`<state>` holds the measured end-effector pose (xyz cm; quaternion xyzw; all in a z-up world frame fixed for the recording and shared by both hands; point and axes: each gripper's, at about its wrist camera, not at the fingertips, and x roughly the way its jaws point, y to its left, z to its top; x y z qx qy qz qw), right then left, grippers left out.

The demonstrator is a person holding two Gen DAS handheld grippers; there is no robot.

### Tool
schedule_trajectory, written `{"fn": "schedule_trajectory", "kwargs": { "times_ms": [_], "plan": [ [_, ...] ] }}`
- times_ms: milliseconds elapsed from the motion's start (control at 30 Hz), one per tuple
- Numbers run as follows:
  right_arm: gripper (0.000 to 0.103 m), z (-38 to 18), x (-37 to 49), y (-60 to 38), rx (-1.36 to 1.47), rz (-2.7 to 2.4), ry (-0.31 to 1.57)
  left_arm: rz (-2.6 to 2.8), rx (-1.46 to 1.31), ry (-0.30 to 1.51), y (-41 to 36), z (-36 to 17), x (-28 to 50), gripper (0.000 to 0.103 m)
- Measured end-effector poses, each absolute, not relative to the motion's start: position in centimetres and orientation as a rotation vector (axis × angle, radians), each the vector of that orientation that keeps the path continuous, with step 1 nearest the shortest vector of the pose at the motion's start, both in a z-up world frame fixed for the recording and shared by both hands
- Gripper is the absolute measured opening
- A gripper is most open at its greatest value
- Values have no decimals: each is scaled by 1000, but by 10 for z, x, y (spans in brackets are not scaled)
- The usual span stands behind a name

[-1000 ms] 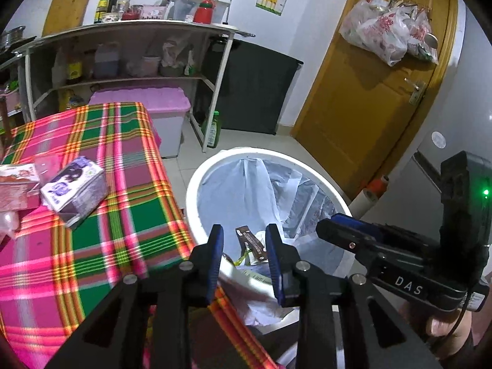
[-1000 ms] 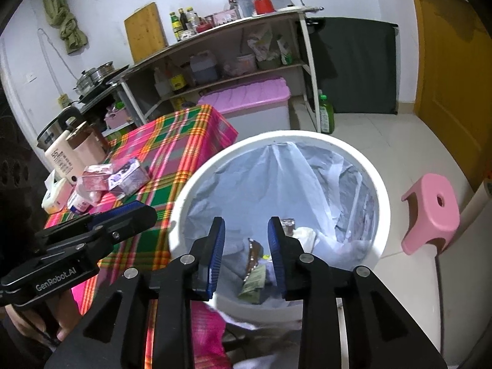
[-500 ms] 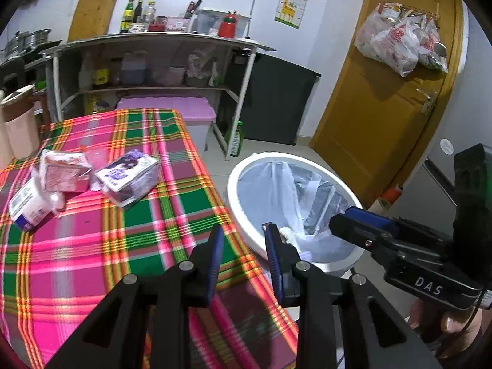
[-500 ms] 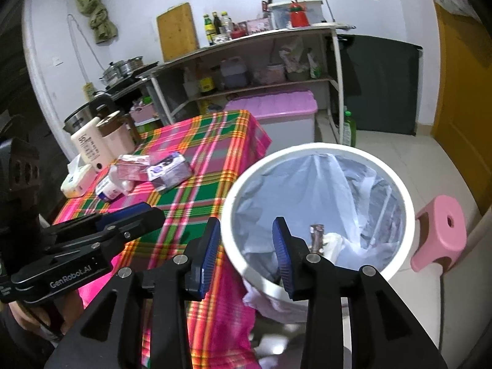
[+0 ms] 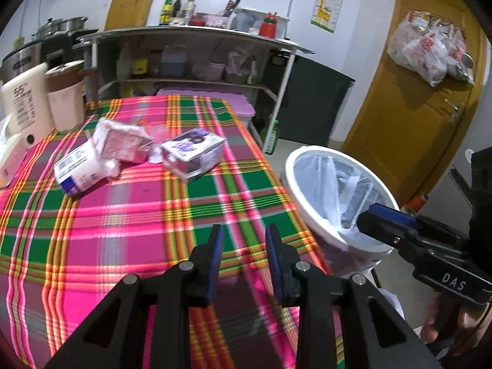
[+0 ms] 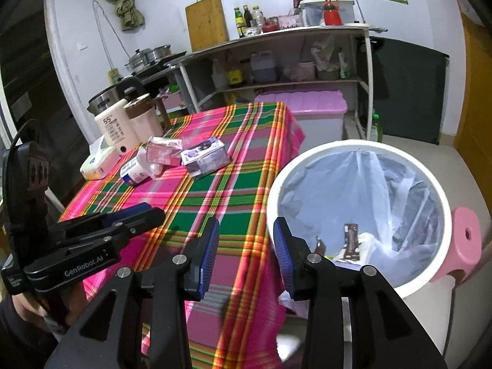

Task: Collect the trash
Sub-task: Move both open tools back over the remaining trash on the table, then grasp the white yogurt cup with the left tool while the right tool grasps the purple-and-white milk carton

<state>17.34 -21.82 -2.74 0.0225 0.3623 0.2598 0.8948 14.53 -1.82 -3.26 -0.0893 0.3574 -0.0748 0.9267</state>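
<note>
Once you swung both from bin (image 6: 358, 160) to table (image 5: 123, 215), left gripper (image 5: 241, 240) and right gripper (image 6: 246, 243) stood released, empty; cartons (image 5: 192, 153), frame centre, remained.

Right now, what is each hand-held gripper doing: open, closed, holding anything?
Left hand-held gripper: open, empty, over the plaid tablecloth.
Right hand-held gripper: open, empty, beside the white trash bin.

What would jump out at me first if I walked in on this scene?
The loud pink-and-green plaid tablecloth, with crumpled cartons heaped near its far end. Right beside the table stands a white trash bin lined with a bag, wrappers already inside. Both grippers, left and right, hang open and empty in front.
</note>
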Motion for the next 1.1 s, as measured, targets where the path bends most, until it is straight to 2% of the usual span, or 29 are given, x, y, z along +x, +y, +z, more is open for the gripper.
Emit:
{"fn": "schedule_trajectory", "kwargs": {
  "times_ms": [300, 367, 467, 833, 967, 1100],
  "plan": [
    [38, -29, 180, -198, 37, 570, 754, -102, -203, 745, 12, -39, 140, 29],
    [42, -29, 181, -193, 36, 580, 753, -87, -202, 742, 19, -39, 139, 30],
    [51, -27, 184, -185, 31, 597, 750, -73, -206, 733, 29, -38, 140, 36],
    [51, -29, 198, -155, -2, 637, 764, 9, -171, 688, 79, -30, 154, 43],
    [51, -31, 203, -147, -11, 645, 771, 19, -142, 657, 100, -25, 165, 51],
    [51, -33, 210, -138, -14, 646, 779, 4, -123, 656, 117, -26, 180, 56]
  ]
}}
